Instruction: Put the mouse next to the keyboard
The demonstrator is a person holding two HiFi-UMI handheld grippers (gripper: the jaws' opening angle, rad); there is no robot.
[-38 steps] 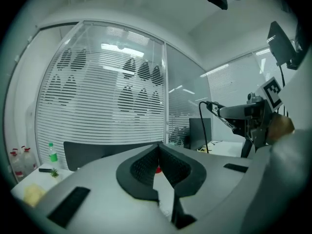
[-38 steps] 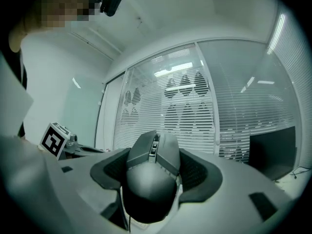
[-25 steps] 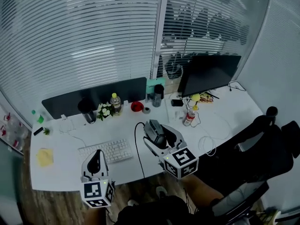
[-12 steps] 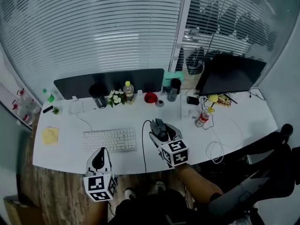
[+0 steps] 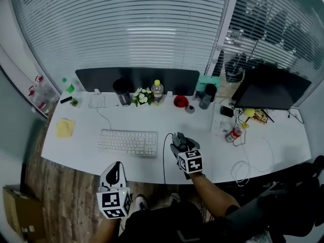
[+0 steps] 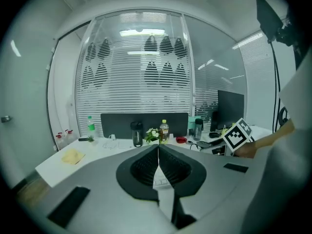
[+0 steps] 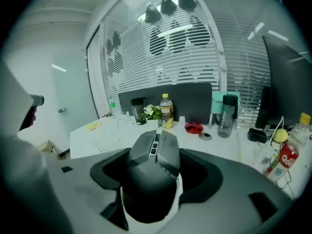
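One dark grey mouse (image 7: 153, 165), wheel on top, clamped by right gripper (image 7: 155, 147); only head view shows its black cable (image 5: 164, 158). Left gripper (image 6: 158, 152) closed, empty.

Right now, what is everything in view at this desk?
desk: one, white, middle of head view
keyboard: one, white, desk's front left
mouse: one, dark grey, in right gripper, right of keyboard
monitor: one, black, back right
divider panel: one, dark, back edge
flowers: one bunch, white, back centre
clear bottle: one, yellow cap, beside flowers
red-labelled bottle: one, right of mouse
yellow cloth: one, far left
left gripper: one, jaws together, empty, before desk's front edge
right gripper: one, closed on mouse
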